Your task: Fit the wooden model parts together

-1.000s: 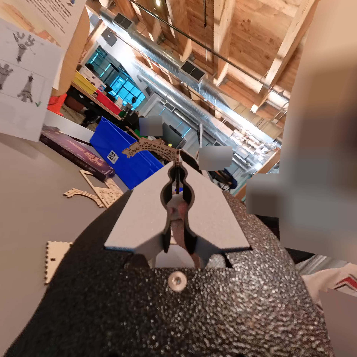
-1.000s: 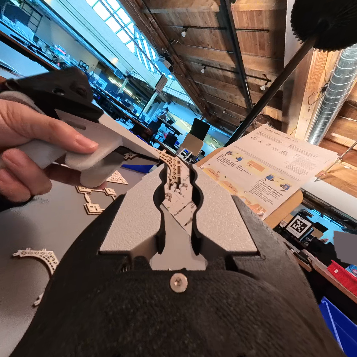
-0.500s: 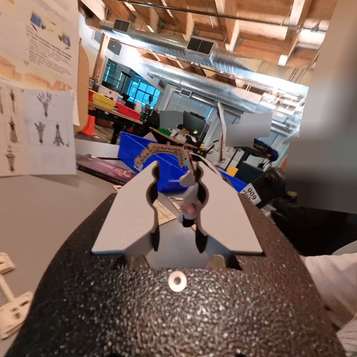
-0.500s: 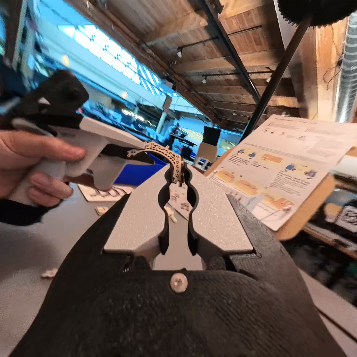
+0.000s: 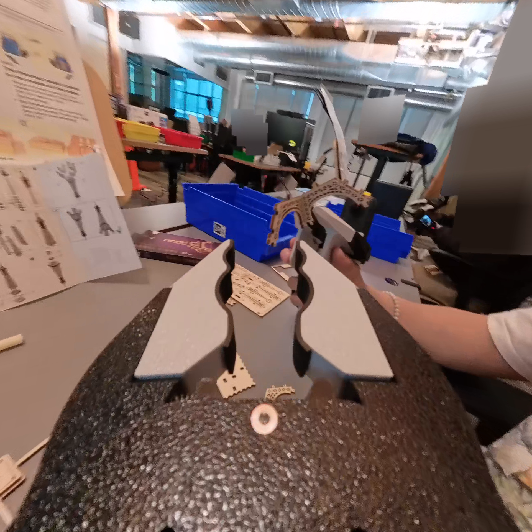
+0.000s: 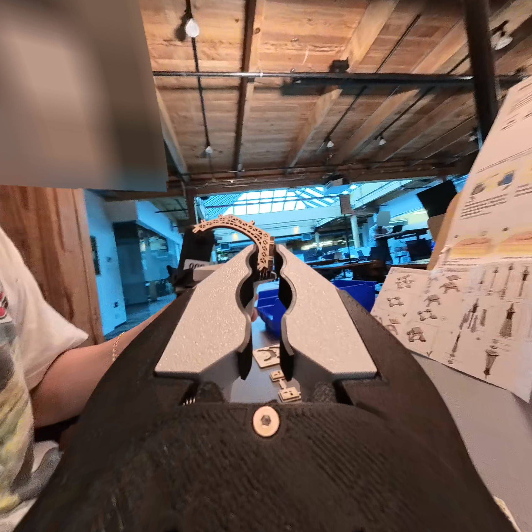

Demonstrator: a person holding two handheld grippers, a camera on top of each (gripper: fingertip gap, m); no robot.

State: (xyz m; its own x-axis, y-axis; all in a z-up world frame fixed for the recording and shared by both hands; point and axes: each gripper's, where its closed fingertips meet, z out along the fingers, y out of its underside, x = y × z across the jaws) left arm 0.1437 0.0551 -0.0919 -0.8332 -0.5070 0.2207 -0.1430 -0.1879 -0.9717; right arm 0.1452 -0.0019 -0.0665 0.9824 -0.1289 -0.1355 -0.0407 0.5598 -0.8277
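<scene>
My right gripper (image 6: pixel 264 250) is shut on one leg of a lattice wooden arch part (image 6: pixel 230 224) and holds it up in the air. The left wrist view shows the same arch (image 5: pixel 313 198) held in the right gripper (image 5: pixel 305 230) by a person's hand, above the table and ahead to the right. My left gripper (image 5: pixel 263 253) is open and empty, its fingers wide apart, low over the grey table (image 5: pixel 72 316). A flat wooden parts sheet (image 5: pixel 259 288) lies on the table beyond its tips. Two small wooden parts (image 5: pixel 236 380) lie between its fingers.
A blue bin (image 5: pixel 239 221) and a purple box (image 5: pixel 172 244) stand at the table's far side. Instruction sheets (image 5: pixel 43 216) hang at the left; they also show in the right wrist view (image 6: pixel 460 311). Small wooden parts (image 6: pixel 288 393) lie under the right gripper. A person's arm (image 5: pixel 431 339) reaches in from the right. Left tips to right tips: about 7 cm.
My left gripper was shut on the arch, then opened, let go and drew back lower over the table. My right gripper closed on the arch and now holds it alone.
</scene>
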